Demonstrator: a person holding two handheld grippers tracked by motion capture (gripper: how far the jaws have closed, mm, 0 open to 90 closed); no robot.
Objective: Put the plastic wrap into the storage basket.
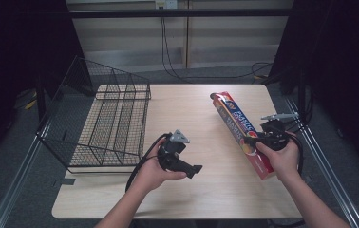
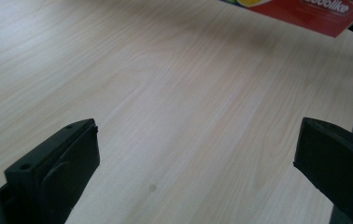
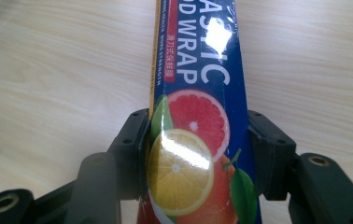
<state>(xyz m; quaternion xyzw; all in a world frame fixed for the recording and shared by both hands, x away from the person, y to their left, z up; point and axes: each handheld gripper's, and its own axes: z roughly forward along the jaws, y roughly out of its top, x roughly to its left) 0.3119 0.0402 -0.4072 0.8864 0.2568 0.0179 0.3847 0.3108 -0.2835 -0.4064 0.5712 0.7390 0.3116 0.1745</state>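
**Wrap box clamped, near end hidden**

Right gripper (image 3: 195,154) jaws press both sides of the glossy plastic wrap box (image 3: 198,140), its near end cut off. Long and rectangular, it lies on the pale wood-grain table (image 1: 206,118). Left gripper (image 2: 195,154) gapes empty beside the wire basket (image 1: 106,123).

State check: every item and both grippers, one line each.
Wrap box: lying flat on the table, closed, clamped across its width.
Wire basket: upright at the table's left edge, nothing seen inside.
Left gripper: open, jaws wide apart, holding nothing, above bare table.
Right gripper: shut on the wrap box, a jaw against each long side.
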